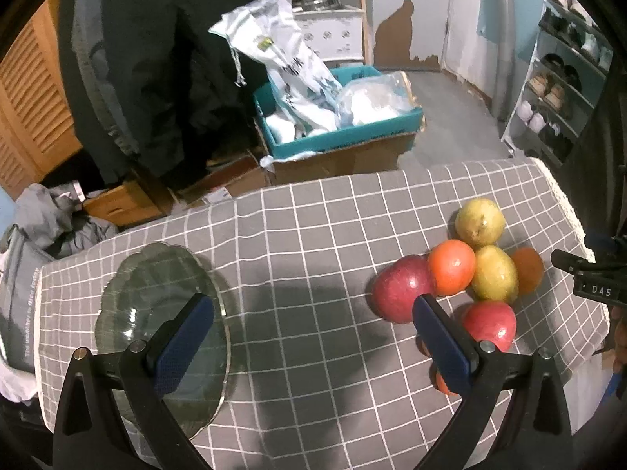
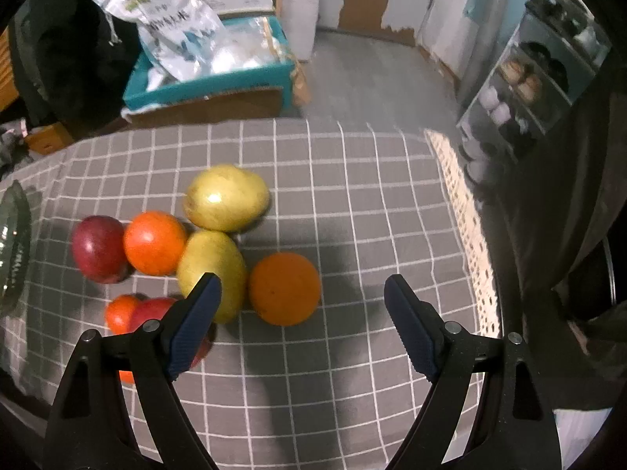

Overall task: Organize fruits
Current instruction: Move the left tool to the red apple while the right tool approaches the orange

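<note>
Several fruits lie clustered on a grey checked tablecloth [image 1: 313,235]: two yellow pears [image 2: 227,197] [image 2: 213,270], an orange [image 2: 284,288], orange-red tomatoes [image 2: 154,243], a dark red apple [image 2: 98,248] and another red apple [image 1: 490,323]. A clear glass plate [image 1: 156,293] sits at the left, empty. My left gripper [image 1: 313,305] is open above the cloth between plate and fruit. My right gripper [image 2: 301,290] is open, close above the orange, left finger over a pear. The right gripper also shows at the left wrist view's right edge [image 1: 588,278].
The table's far edge drops to a floor with a teal box of bags [image 1: 337,117]. A lace-trimmed right table edge [image 2: 462,203] borders a shoe rack [image 2: 529,78]. Dark clothing [image 1: 137,78] hangs at the back left.
</note>
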